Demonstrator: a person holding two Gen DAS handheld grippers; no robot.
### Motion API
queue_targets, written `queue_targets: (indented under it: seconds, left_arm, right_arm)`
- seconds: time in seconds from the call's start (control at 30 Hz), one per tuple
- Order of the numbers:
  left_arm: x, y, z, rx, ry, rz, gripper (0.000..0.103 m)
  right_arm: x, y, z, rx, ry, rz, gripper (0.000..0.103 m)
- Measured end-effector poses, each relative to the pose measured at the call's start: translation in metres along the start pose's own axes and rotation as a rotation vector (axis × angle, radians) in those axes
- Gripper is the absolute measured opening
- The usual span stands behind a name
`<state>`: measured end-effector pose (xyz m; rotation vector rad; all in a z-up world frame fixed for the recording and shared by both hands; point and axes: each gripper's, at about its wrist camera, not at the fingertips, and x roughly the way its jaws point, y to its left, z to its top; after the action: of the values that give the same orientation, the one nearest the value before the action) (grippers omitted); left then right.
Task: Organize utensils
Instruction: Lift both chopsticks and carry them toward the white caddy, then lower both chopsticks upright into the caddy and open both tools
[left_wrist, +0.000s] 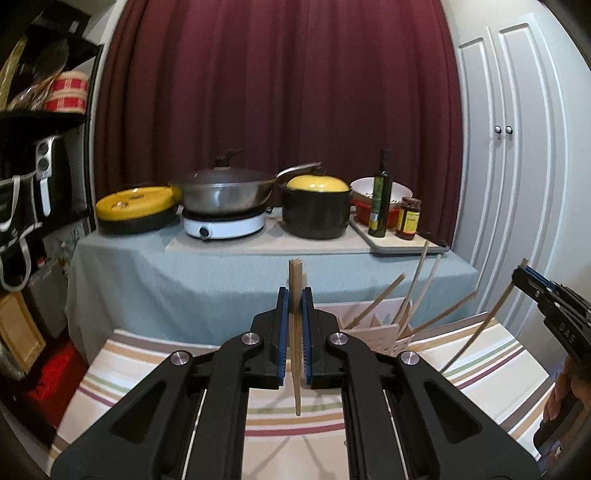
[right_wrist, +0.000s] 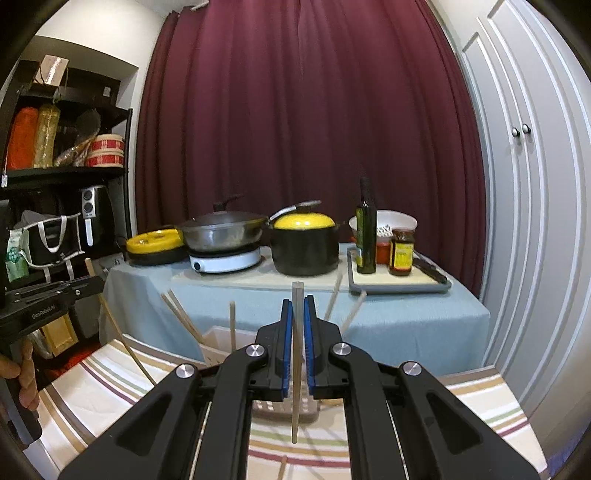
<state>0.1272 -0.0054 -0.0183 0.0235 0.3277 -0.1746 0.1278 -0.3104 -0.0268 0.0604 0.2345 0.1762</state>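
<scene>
Left hand-held gripper (left_wrist: 294, 295): I read the blue pads as clamped on wooden chopsticks (left_wrist: 295, 332), at least two by the split tops, held near upright in the centre of the left wrist frame. Their tips hang above the striped cloth (left_wrist: 155, 376) at lower centre; I cannot tell if they touch it.

Right hand-held gripper (right_wrist: 297, 306): pads closed on a single pale chopstick (right_wrist: 295, 369), upright at frame centre, lower tip over the striped cloth in the lower middle of the right wrist frame.

White perforated holder (left_wrist: 376, 332) sits right of centre in the left view, just behind the left gripper's fingers. Several chopsticks (left_wrist: 415, 284) lean out of it at different angles, fanning toward the right. In the right view the holder is mostly hidden behind the gripper body.

Right gripper also shows at the right edge of the left view, its stick slanting down toward the cloth. A hand (right_wrist: 26, 373) grips the left gripper's handle at the left edge of the right view.

Background, mid frame: tabletop under blue cloth (left_wrist: 221, 280) carrying a lidded wok (left_wrist: 225, 192), a black pot with yellow lid (left_wrist: 317, 206), and an oil bottle (left_wrist: 380, 199). Maroon curtain (left_wrist: 280, 81) behind.
</scene>
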Motion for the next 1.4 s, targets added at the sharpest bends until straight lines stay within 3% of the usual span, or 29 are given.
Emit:
queue_targets:
  seconds: [0.57, 0.9, 1.07, 1.4]
  left_arm:
    - [-0.014, -0.018, 0.079, 0.046, -0.158, -0.034, 0.007]
    - [0.014, -0.029, 0.097, 0.03, -0.204, -0.034, 0.007]
    - [0.041, -0.032, 0.091, 0.031, -0.191, -0.025, 0.007]
    - [0.102, -0.035, 0.056, 0.027, -0.077, -0.041, 0.007]
  right_arm:
    - [0.013, 0.007, 0.059, -0.019, -0.114, 0.035, 0.007]
    - [0.038, 0.008, 0.069, -0.021, -0.13, 0.029, 0.007]
    - [0.059, 0.006, 0.061, -0.013, -0.101, 0.028, 0.007]
    - [0.104, -0.003, 0.025, 0.011, 0.019, 0.016, 0.007]
